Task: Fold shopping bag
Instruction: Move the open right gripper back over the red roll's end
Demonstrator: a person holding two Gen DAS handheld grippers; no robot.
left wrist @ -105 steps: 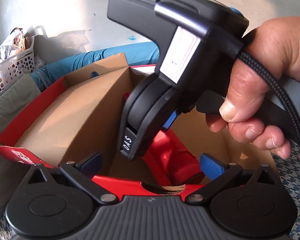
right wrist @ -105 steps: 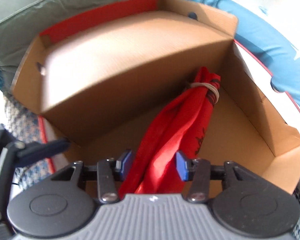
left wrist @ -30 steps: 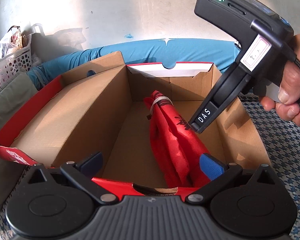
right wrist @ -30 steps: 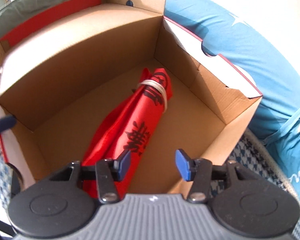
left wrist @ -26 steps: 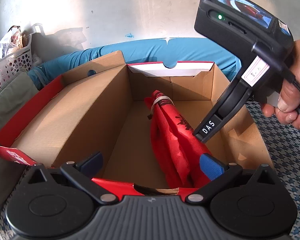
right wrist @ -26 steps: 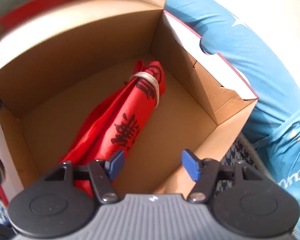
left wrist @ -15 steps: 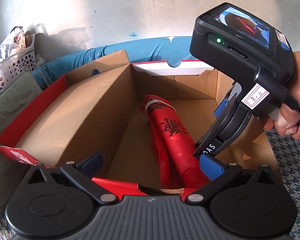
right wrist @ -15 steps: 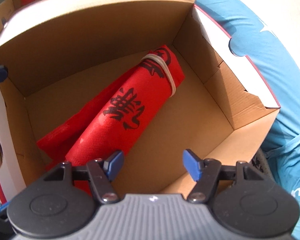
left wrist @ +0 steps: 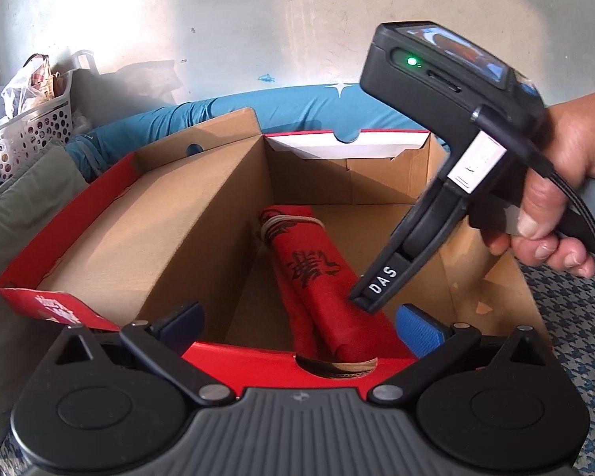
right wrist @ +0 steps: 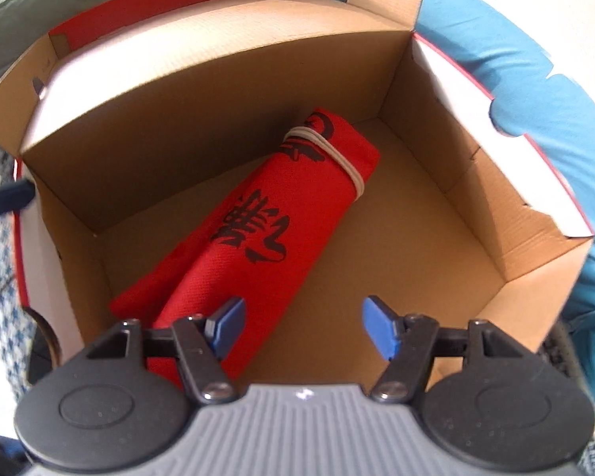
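The red shopping bag (right wrist: 265,218) lies folded into a long bundle on the floor of an open cardboard box (right wrist: 218,79), with black characters on it and a rubber band (right wrist: 337,154) round its far end. It also shows in the left wrist view (left wrist: 317,277). My right gripper (right wrist: 303,327) is open and empty, hovering above the bag's near end inside the box. My left gripper (left wrist: 301,323) is open and empty at the box's near red edge (left wrist: 258,361). The right gripper's body (left wrist: 436,182) hangs over the box in the left wrist view.
The box sits on a blue patterned cloth (left wrist: 575,317). A teal cushion (left wrist: 297,107) lies behind it, a green cushion (left wrist: 16,214) to the left, and a white perforated basket (left wrist: 20,135) with bags at the far left by the wall.
My right gripper let go of the bag, opened wide and lifted back. The bag dropped and now lies flat on the box floor. My left gripper stayed put.
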